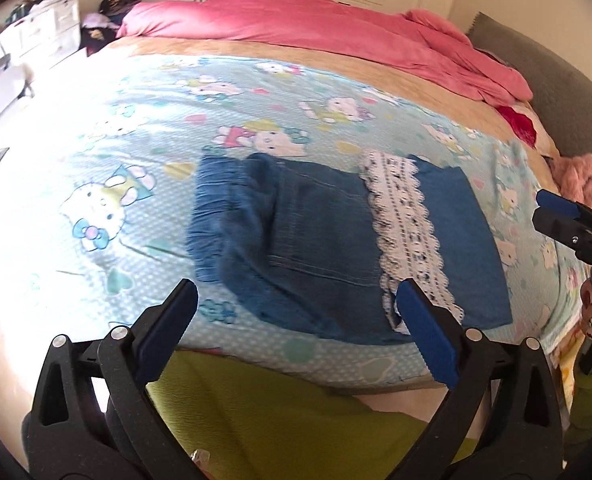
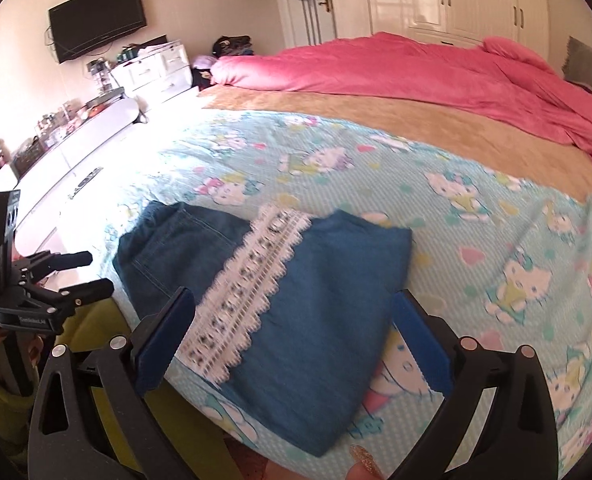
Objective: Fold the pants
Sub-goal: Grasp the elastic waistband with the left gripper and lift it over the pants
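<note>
Both claws, the left claw (image 1: 296, 320) and the right claw (image 2: 291, 326), hung wide open and empty over the near bed (image 1: 135, 120) edge. Between them the pants (image 2: 296, 300) lay folded flat on the cartoon sheet (lace band up), apparently released as done.

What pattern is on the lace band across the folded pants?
The lace band is white with scalloped edges and small dark cat-face prints; it shows best in the right wrist view.
</note>
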The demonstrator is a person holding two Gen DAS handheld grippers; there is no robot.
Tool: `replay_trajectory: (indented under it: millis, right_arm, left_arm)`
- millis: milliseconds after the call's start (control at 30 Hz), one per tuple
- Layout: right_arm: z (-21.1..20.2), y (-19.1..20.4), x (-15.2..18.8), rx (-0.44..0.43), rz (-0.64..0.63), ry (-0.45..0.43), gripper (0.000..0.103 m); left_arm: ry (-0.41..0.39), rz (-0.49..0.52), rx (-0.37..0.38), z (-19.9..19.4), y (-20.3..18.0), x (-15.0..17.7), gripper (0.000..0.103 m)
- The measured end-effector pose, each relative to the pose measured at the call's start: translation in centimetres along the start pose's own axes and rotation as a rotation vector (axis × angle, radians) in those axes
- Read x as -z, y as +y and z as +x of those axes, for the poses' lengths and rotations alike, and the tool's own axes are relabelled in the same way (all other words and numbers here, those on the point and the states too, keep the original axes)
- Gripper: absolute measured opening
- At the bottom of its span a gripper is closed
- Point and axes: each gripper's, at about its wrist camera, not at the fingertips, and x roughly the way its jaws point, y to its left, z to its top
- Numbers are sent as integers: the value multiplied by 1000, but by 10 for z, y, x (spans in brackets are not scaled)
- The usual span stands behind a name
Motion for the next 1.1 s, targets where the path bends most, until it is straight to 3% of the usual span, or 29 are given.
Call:
replay_trajectory:
  millis: [367,600,700,767,833,1100]
  right_arm:
    - [76,68,-53,-138,-129,99,98]
    - [138,101,-74,-193,-186,190,98]
    - [164,111,-76,-232,-186,251,98]
    - [179,120,-77,-250,-203,291,98]
    - [191,130,-77,-269,-222,324,98]
    - [226,158,-79,-313,-283,397,96]
  left_arm:
    - [23,-137,29,18,56,-2,93]
    - [62,-163,73,41,69,-1,93]
    - [80,-174,118,50,72,-3,79]
    - [92,-179,143,56,73,-4,62]
    - [111,-184,176,63,72,-3,53]
    - [129,-198,203,72,74,-6,52]
